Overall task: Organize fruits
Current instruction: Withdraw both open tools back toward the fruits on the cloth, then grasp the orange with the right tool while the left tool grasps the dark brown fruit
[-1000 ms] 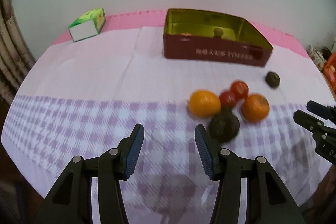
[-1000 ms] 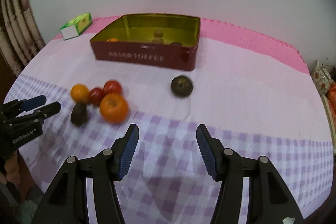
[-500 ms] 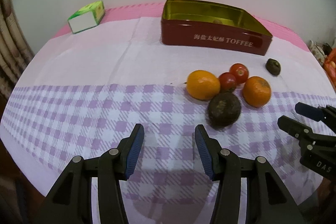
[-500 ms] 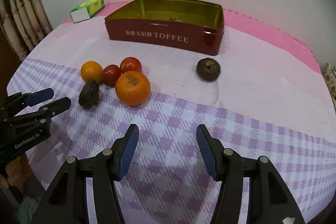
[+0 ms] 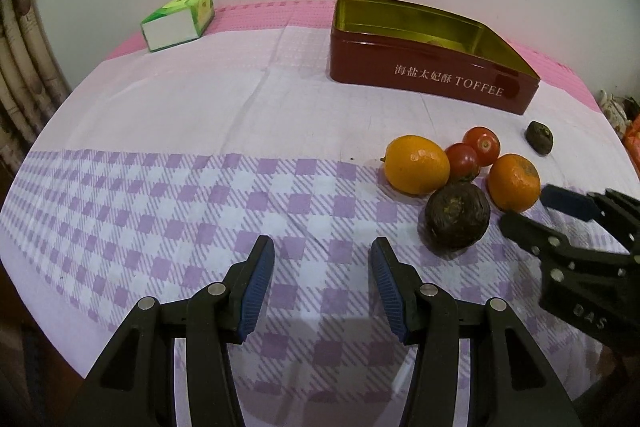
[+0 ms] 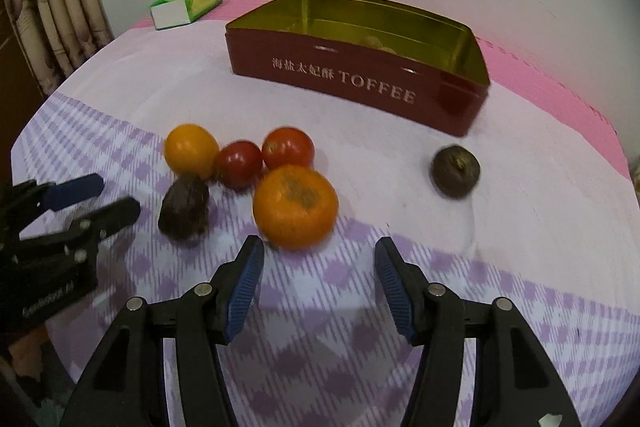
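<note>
A cluster of fruit lies on the checked cloth: a yellow-orange citrus, two red tomatoes, an orange with a dark patch and a dark brown fruit. A smaller dark fruit sits apart, near the corner of the red toffee tin; pale items show dimly inside the tin. My right gripper is open, just short of the patched orange. My left gripper is open over bare cloth, left of the brown fruit. Both hold nothing.
A green and white carton lies at the back left on the pink mat. A curtain hangs past the table's left edge. The round table's front edge runs close under both grippers. Clutter shows at the far right.
My right gripper has come forward and down towards the fruit cluster, so the patched orange now lies just ahead of its fingertips. My left gripper has hardly moved.
</note>
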`<state>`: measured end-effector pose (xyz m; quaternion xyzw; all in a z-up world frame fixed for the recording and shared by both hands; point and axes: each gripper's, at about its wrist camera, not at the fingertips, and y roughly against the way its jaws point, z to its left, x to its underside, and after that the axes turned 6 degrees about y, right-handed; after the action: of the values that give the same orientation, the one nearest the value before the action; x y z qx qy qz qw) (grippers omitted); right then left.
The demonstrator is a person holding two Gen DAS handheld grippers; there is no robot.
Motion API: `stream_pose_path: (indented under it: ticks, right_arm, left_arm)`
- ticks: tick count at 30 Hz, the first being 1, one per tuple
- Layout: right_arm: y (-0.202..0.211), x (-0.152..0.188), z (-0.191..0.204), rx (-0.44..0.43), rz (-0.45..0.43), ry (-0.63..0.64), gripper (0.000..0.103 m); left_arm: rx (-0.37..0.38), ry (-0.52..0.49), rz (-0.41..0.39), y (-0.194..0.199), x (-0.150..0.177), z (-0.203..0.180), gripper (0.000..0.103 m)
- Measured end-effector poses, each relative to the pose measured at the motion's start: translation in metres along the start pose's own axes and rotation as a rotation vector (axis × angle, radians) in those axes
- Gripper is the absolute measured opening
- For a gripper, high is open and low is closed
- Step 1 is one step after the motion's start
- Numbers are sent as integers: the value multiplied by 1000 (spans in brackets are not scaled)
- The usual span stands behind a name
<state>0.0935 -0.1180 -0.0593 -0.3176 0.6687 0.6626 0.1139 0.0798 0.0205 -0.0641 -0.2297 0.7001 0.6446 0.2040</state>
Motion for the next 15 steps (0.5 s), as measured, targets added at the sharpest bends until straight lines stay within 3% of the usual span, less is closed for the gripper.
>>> stream_pose_path:
  ticks: [7, 12, 15]
  right_arm:
    - [-6, -10, 4, -7, -20, 13, 54]
    - [-6, -12, 7, -14, -38, 35, 39]
    - [-5, -12, 7, -14, -43, 32, 38]
  left_arm:
    - [-1, -1, 0, 0, 0, 0, 53]
    - [-1, -2, 2, 0, 0, -1, 54]
    - [-1, -3, 3, 0, 0, -2, 55]
